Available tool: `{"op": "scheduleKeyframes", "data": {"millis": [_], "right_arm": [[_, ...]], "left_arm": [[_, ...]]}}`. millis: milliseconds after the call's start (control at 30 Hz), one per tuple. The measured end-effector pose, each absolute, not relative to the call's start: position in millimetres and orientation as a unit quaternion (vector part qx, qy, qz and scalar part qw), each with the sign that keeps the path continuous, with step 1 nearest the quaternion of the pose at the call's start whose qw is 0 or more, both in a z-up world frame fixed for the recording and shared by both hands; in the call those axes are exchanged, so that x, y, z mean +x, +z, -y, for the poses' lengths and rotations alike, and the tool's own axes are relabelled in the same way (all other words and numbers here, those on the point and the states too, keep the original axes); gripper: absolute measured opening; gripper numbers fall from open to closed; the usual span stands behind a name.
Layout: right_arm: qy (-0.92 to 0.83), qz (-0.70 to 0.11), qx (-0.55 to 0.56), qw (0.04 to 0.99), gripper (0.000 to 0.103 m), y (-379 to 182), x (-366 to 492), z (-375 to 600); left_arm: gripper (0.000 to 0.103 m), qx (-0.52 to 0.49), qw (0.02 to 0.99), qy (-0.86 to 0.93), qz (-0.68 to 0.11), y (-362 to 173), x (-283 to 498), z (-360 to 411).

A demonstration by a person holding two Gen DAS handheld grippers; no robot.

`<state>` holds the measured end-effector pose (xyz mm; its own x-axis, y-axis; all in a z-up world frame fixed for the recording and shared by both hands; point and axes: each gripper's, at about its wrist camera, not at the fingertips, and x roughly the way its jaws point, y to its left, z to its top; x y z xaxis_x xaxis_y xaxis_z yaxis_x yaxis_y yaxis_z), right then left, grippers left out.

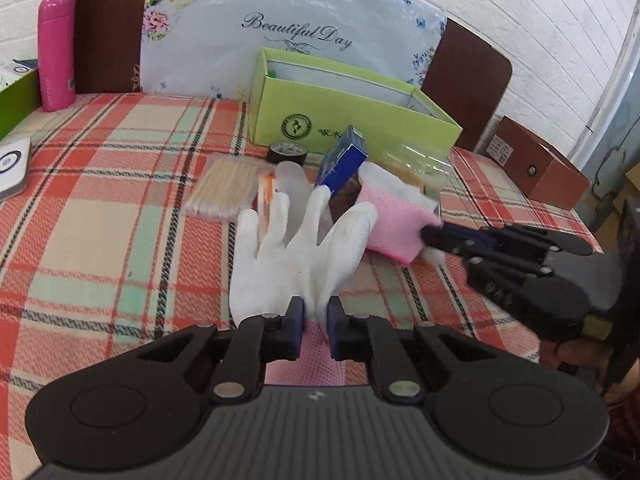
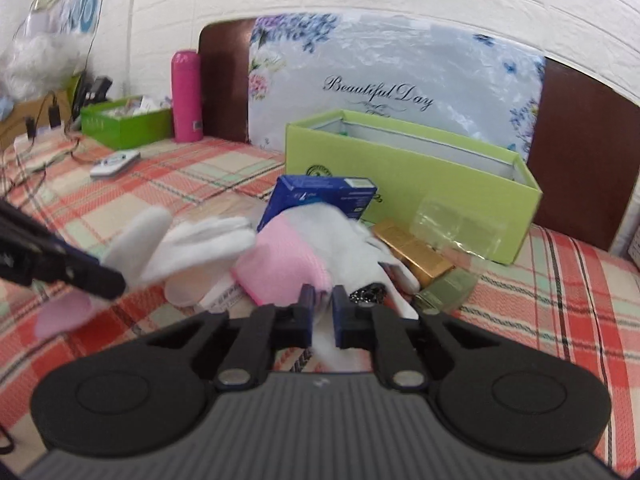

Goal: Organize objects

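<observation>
My left gripper is shut on the cuff of a white-and-pink glove, whose fingers point away over the plaid tablecloth. My right gripper is shut on a second white-and-pink glove; it also shows in the left wrist view, with the right gripper at its cuff. Behind the gloves lie a blue box, a pack of cotton swabs, a black tape roll, gold bars and a clear plastic case. An open green box stands behind them.
A pink bottle and a green tray stand at the far left. A white device lies at the left edge. A brown box sits off the table's right. A floral board leans on brown chairs behind.
</observation>
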<state>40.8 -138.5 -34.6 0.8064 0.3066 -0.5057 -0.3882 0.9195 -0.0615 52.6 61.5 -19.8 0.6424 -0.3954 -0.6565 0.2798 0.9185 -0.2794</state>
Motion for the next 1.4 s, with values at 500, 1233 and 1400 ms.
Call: {"op": "scheduleKeyframes", "data": {"millis": [500, 1233, 1400], "right_arm": [[0.131, -0.340, 0.000, 0.931, 0.014, -37.9, -38.7, 235.5], [0.109, -0.335, -0.017, 0.936, 0.080, -53.7, -9.6, 198.4], [0.106, -0.335, -0.001, 0.936, 0.065, -60.1, -7.7, 200.2]], "left_arm": [[0.054, -0.039, 0.890, -0.232, -0.391, -31.1, 39.2, -29.9], [0.056, -0.034, 0.893, -0.215, -0.395, -48.8, 58.3, 2.9], [0.054, -0.032, 0.892, -0.212, -0.398, -48.5, 58.9, 4.1]]}}
